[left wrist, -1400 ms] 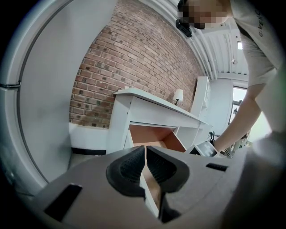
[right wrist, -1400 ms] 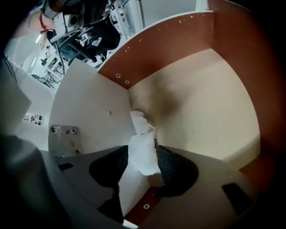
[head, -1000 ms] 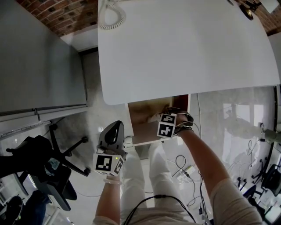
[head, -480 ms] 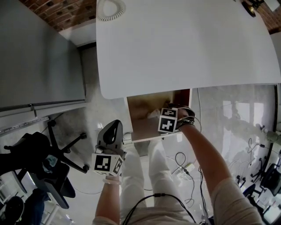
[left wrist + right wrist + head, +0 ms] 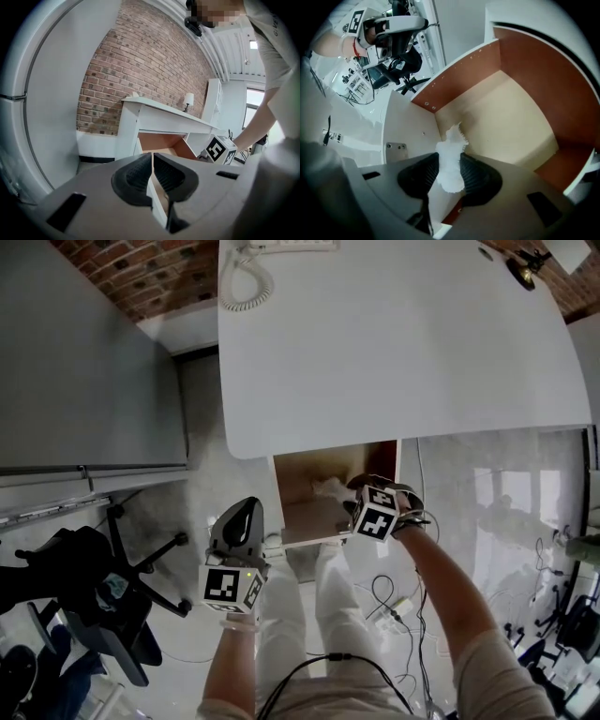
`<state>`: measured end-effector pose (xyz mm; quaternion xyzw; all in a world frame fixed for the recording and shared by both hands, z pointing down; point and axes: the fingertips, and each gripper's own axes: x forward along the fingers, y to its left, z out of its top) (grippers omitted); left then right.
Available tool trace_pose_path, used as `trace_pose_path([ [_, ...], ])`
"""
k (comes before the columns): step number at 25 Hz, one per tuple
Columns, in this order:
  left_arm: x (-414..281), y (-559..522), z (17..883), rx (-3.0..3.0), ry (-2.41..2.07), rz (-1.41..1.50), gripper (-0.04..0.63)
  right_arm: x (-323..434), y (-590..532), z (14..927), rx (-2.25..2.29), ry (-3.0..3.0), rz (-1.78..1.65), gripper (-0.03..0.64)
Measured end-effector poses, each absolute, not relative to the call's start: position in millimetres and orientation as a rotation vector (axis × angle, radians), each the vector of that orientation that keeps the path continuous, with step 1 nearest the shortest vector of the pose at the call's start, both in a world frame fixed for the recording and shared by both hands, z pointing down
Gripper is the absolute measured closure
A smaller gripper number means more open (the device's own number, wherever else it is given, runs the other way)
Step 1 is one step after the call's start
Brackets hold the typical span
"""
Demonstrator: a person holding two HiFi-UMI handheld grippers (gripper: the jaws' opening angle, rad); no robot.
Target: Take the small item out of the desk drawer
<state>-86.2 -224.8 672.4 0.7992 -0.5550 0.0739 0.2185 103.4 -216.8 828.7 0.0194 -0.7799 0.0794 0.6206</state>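
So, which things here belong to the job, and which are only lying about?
Job: drawer, white item, right gripper, whose jaws just closed on it.
Lying about: coiled cord, chair, lamp, floor cables.

Right hand-held gripper [image 5: 449, 176], jaws just closed onto white item [image 5: 450, 161], marker cube [image 5: 377, 512] tilted

Head view steeply down; gripper views lower; all three share drawer [image 5: 309, 514].
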Motion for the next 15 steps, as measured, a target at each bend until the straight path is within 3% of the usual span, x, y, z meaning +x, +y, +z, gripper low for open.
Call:
trace_pose_path([
  [15, -82.7, -223.9, 612.5, 2.284, -1.526, 0.225, 0.580, 88.6, -214.9, 718.4, 0.271, -2.069, 0.131, 0.471],
])
